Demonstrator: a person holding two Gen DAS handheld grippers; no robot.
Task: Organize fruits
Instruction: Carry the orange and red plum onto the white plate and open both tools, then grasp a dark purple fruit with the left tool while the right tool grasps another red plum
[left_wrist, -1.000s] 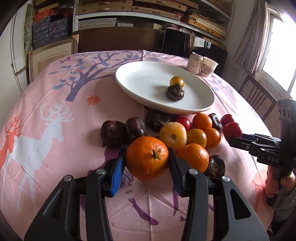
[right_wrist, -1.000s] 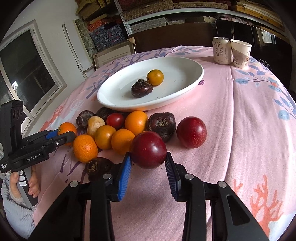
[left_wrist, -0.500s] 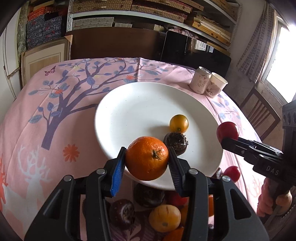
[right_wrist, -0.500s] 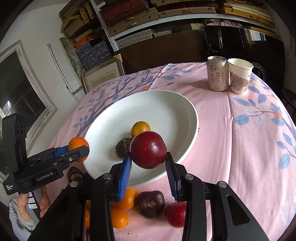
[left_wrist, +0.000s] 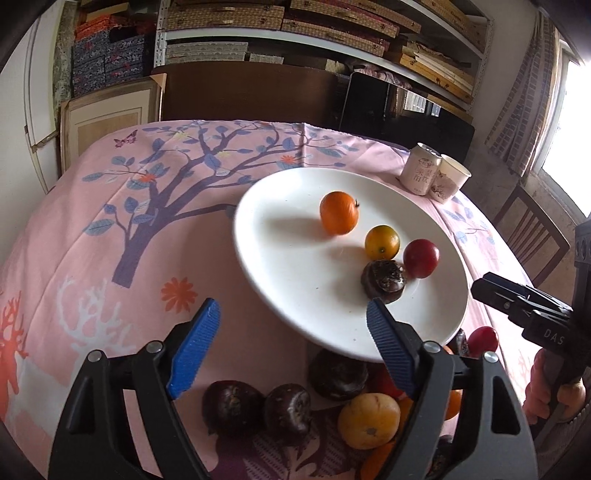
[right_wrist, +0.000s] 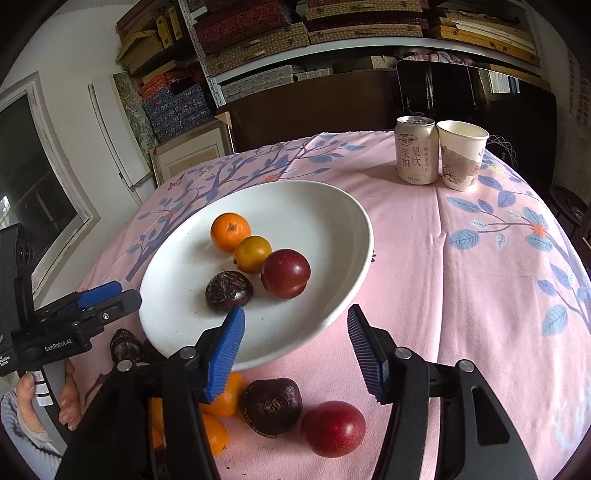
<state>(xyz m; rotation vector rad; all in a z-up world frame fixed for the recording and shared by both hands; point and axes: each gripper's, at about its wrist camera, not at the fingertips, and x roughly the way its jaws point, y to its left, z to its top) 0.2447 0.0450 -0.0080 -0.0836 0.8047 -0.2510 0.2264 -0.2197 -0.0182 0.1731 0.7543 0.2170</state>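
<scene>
A white plate (left_wrist: 295, 258) (right_wrist: 325, 221) on the pink cloth holds an orange mandarin (left_wrist: 339, 217) (right_wrist: 230, 232), a small yellow-orange fruit (left_wrist: 382, 242) (right_wrist: 252, 254), a dark red plum (left_wrist: 421, 258) (right_wrist: 285, 273) and a dark brown fruit (left_wrist: 383, 281) (right_wrist: 228, 291). My left gripper (left_wrist: 291, 325) (right_wrist: 107, 295) hangs at the plate's near-left rim, jaws opening, nothing between them. My right gripper (right_wrist: 295, 328) (left_wrist: 491, 286) hovers over the near-right rim, jaws opening and empty. Loose fruits lie in front of the plate: dark ones (left_wrist: 286, 408) (right_wrist: 270, 406), a yellow one (left_wrist: 368, 420), a red plum (right_wrist: 333, 428).
A drink can (right_wrist: 414, 149) (left_wrist: 421, 173) and a paper cup (right_wrist: 461, 155) (left_wrist: 448, 179) stand at the table's far right. A wooden chair (left_wrist: 532, 236) is beyond the right edge. Shelves with boxes fill the back wall. A person's hand (right_wrist: 40, 395) grips the left handle.
Both grippers carried their fruit over the plate and let go: the mandarin and the red plum now lie on the plate. Both pairs of jaws have spread apart.
</scene>
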